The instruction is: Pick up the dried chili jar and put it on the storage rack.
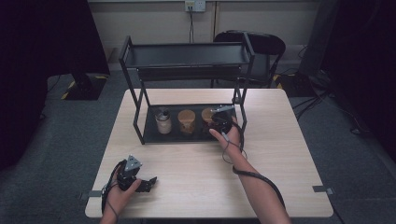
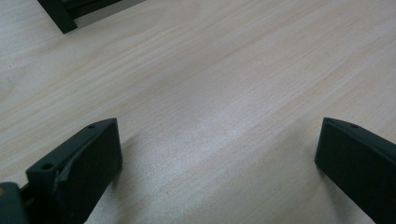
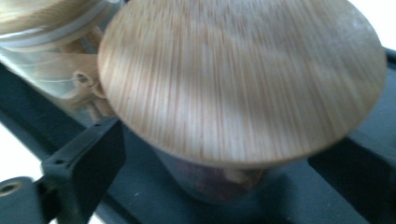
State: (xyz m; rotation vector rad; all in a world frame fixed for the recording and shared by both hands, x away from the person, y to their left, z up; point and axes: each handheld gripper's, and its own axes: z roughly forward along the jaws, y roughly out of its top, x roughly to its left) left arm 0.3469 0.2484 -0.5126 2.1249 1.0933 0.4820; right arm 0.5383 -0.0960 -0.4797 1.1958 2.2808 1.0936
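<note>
Tongs on my right stand wide around the bamboo-lidded jar on the rack's lower tray, not gripping; left tongs open, empty; lifting remains.

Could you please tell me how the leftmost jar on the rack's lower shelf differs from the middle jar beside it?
The leftmost jar has a dark, metallic-looking top and pale whitish contents; the middle jar has a round wooden lid and brownish contents. The leftmost jar stands farther from the right gripper than the middle jar does. Both stand upright on the black rack's lower shelf.
</note>
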